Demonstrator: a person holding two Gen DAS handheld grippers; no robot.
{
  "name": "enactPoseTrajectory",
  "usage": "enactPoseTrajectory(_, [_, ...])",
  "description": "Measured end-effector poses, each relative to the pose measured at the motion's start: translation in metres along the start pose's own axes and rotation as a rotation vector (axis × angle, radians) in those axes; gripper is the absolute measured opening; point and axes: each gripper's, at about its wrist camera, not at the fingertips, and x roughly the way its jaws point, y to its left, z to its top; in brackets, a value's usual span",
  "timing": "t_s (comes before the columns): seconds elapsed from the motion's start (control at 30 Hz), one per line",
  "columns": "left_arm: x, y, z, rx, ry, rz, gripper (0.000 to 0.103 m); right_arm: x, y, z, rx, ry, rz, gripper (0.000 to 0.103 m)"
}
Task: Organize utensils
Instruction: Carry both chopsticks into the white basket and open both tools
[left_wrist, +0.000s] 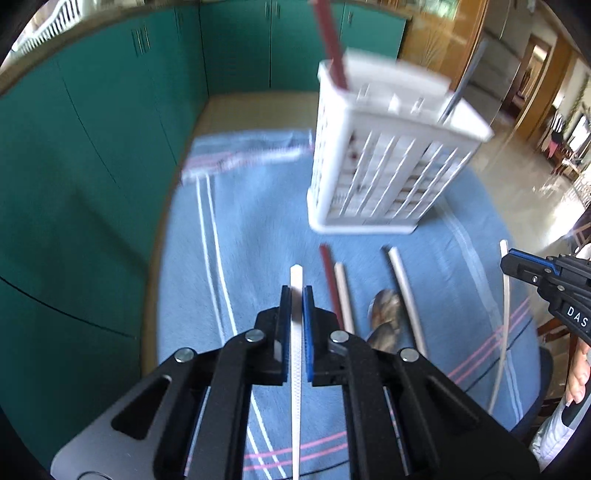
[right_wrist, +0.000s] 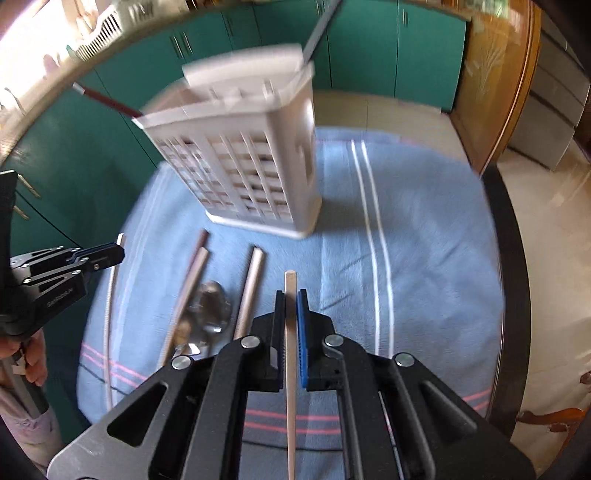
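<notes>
The white utensil caddy (left_wrist: 384, 155) stands on the blue towel (left_wrist: 258, 221), at 12 o'clock from both grippers. The left gripper (left_wrist: 296, 295) pinches a white chopstick (left_wrist: 295, 369); the right gripper (right_wrist: 291, 299) pinches a beige chopstick (right_wrist: 290, 369). Loose sticks and a spoon (right_wrist: 210, 306) lie between them.

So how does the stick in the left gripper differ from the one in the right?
The left gripper is shut on a white stick with a finely textured surface. The right gripper is shut on a tan stick that looks smooth. Both are thin and straight, run lengthwise between the fingers with their tips poking just past them, and point toward the white caddy.
</notes>
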Motion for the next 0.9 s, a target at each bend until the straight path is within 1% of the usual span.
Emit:
enactPoseTrajectory(0.1, [-0.039,-0.001,0.001,0.005,-0.091,-0.007,0.006,-0.041,0.002,0.001,-0.006,-0.086,0.018,0.007])
enactPoseTrajectory(0.17, [-0.063,0.003,0.003,0.009,-0.154,-0.011,0.006,-0.057,0.011,0.003,-0.01,-0.127,0.023,0.007])
enactPoseTrajectory(0.2, [-0.072,0.001,0.003,0.009,-0.176,-0.012,0.006,-0.069,0.011,0.003,-0.014,-0.154,0.026,0.007])
enactPoseTrajectory(0.3, [-0.108,-0.001,0.002,0.009,-0.263,-0.011,0.006,-0.089,0.013,0.002,-0.019,-0.207,0.029,0.007])
enactPoseTrajectory(0.53, [-0.155,-0.009,0.008,0.005,-0.411,-0.026,0.006,-0.129,0.02,0.004,-0.044,-0.331,0.041,0.007])
enactPoseTrajectory(0.67, [-0.175,-0.016,0.023,0.037,-0.463,-0.035,0.006,-0.152,0.025,0.019,-0.06,-0.398,0.045,0.007])
enactPoseTrajectory(0.77, [-0.187,-0.022,0.034,0.057,-0.483,-0.045,0.006,-0.166,0.028,0.036,-0.067,-0.44,0.041,0.007])
enactPoseTrajectory(0.87, [-0.201,-0.023,0.05,0.058,-0.519,-0.063,0.006,-0.179,0.032,0.055,-0.08,-0.476,0.032,0.007])
enactPoseTrajectory(0.9, [-0.207,-0.022,0.06,0.051,-0.537,-0.079,0.006,-0.184,0.033,0.063,-0.079,-0.496,0.04,0.007])
